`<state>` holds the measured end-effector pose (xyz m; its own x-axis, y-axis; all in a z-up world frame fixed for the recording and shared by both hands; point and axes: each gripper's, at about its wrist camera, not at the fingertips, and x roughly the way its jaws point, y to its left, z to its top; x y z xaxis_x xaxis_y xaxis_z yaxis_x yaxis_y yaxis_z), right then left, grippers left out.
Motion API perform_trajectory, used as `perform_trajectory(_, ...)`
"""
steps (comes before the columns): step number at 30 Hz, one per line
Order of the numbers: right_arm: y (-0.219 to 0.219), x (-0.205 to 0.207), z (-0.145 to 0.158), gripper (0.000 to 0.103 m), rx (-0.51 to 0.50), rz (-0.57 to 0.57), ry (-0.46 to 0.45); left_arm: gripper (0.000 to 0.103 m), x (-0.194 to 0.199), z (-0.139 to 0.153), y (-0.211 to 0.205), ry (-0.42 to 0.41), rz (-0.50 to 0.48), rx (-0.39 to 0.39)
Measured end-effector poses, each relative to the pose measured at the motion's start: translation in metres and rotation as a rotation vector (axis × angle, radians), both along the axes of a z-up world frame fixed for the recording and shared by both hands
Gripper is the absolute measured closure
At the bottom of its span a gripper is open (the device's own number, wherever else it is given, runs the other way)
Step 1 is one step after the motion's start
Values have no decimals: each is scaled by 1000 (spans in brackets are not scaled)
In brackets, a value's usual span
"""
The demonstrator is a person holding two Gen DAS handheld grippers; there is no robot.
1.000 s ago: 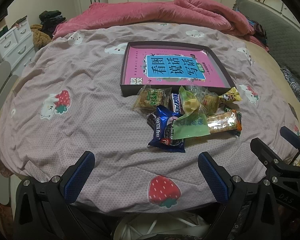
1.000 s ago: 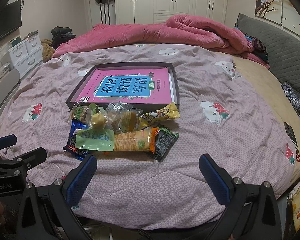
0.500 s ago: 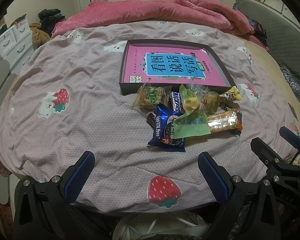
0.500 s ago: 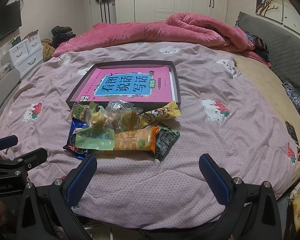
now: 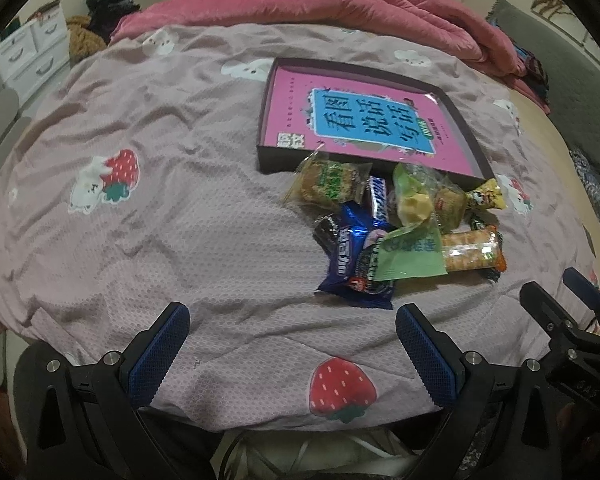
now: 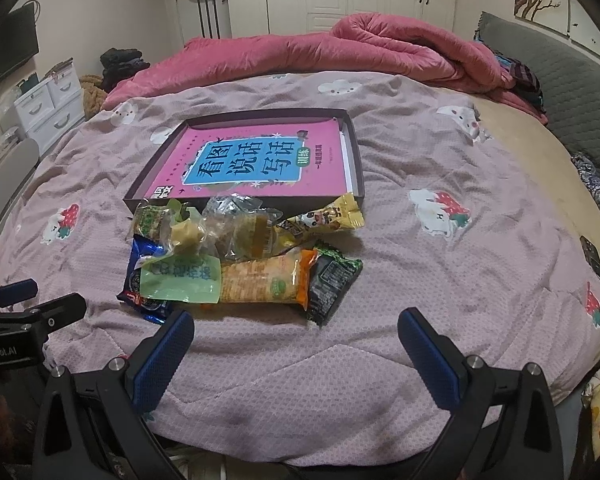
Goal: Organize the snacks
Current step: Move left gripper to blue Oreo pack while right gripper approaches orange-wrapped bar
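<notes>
A pile of wrapped snacks (image 5: 396,232) lies on the bed in front of a shallow dark box (image 5: 472,148) with a pink book inside. The pile also shows in the right wrist view (image 6: 240,256), below the box (image 6: 358,160). It holds a blue cookie pack (image 5: 352,272), a green pouch (image 6: 180,280), an orange cracker bar (image 6: 268,282), a black-green pack (image 6: 332,282) and a yellow pack (image 6: 324,218). My left gripper (image 5: 292,336) is open and empty, near the pile's left front. My right gripper (image 6: 296,338) is open and empty, just in front of the pile.
The bed has a mauve cover with strawberry prints (image 5: 120,172). A pink duvet (image 6: 340,52) is bunched at the far side. White drawers (image 6: 48,108) stand at the left, a grey headboard (image 6: 572,76) at the right. The bed's near edge lies under both grippers.
The left gripper's view has shifted left and tilted, so the box and pile now sit further right. The right gripper has edged slightly closer to the pile. Nothing was grasped.
</notes>
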<state>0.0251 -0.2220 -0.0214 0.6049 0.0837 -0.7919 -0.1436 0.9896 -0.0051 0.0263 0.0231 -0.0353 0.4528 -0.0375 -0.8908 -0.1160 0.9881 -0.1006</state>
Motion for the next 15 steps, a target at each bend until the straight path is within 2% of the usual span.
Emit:
perform_trajectory(6,-18,18,-10,1,54,-37,39,0,18,-19,2,52,-20,-27)
perform_trajectory(10,-26,32,-22,6,96,-44,84,0,34,-37,-4,89,-49,-37)
perform_trajectory(13,-28,42,-34,15,128,-36,136,0,41,-46,-11,102,-70,-56)
perform_trajectory(15,-29,49,-42,17,133,-35,165,0,45,-50,-17,105,-92,-49)
